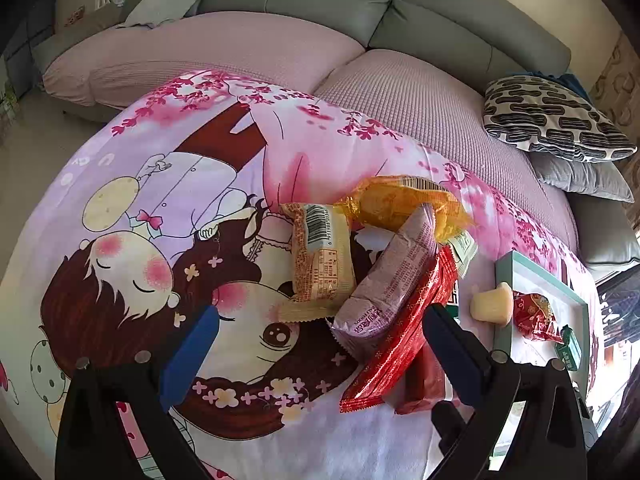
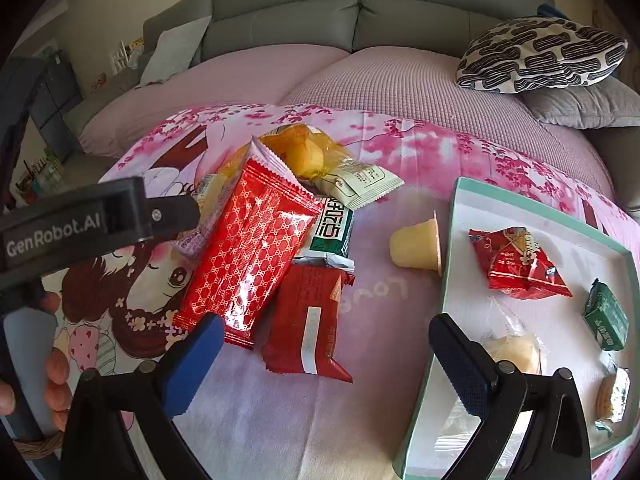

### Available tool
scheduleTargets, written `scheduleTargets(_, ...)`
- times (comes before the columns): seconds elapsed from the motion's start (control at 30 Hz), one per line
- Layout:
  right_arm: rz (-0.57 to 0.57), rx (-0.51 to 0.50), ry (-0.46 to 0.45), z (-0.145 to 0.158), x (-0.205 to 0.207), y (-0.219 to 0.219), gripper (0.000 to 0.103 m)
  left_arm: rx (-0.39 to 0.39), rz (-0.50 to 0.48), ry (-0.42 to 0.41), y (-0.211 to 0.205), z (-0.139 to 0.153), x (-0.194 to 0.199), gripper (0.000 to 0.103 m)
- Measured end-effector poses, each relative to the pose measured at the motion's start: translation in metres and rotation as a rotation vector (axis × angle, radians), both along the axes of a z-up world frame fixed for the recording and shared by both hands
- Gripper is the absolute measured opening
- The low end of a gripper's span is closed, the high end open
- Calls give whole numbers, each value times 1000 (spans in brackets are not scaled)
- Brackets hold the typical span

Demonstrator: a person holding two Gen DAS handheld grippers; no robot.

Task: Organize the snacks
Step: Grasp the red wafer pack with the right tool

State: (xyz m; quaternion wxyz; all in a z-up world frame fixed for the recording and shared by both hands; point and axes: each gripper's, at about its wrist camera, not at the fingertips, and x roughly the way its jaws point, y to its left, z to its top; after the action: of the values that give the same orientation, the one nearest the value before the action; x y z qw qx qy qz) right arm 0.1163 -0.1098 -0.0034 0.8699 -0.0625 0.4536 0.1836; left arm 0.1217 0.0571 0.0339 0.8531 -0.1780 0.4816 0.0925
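Left wrist view: left gripper (image 1: pixel 320 340) wide apart, holding nothing, hovering over a heap of snack packs mid-frame on a pink cartoon-print cloth (image 1: pixel 160 160). Purple packet (image 1: pixel 394 272) leans on a beige barcode packet (image 1: pixel 322 252), orange bag (image 1: pixel 404 200) behind them, shiny red patterned packet (image 1: pixel 404 340) overlapping a dark red one (image 1: pixel 426 376). Right wrist view: right gripper (image 2: pixel 326 356) also wide, empty, its right finger over the near rim of a teal-edged tray (image 2: pixel 452 240) at right of frame. Tray holds a small red pack (image 2: pixel 520 264), green pack (image 2: pixel 606 316), clear-wrapped cake (image 2: pixel 514 348). Jelly cup (image 2: pixel 416 246) lies tipped on the cloth just left of the tray. Grey sofa (image 2: pixel 360 12) behind.
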Motion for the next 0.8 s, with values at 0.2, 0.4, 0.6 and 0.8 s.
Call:
scheduleTargets(0.2, 23, -15, 9, -11, 1, 8, 90, 14, -24, 5, -7, -4, 2, 101)
scheduleTargets(0.4, 34, -20, 48, -24, 3, 9, 81, -60, -45, 45, -13, -18, 7, 101)
scheduleTargets(0.6, 32, -10, 64, -31, 5, 8, 72, -70, -107, 85, -30, -33, 16, 101)
scheduleTargets(0.8, 23, 5, 64, -32, 8, 9, 63, -103, -128, 88, -32, -39, 19, 86)
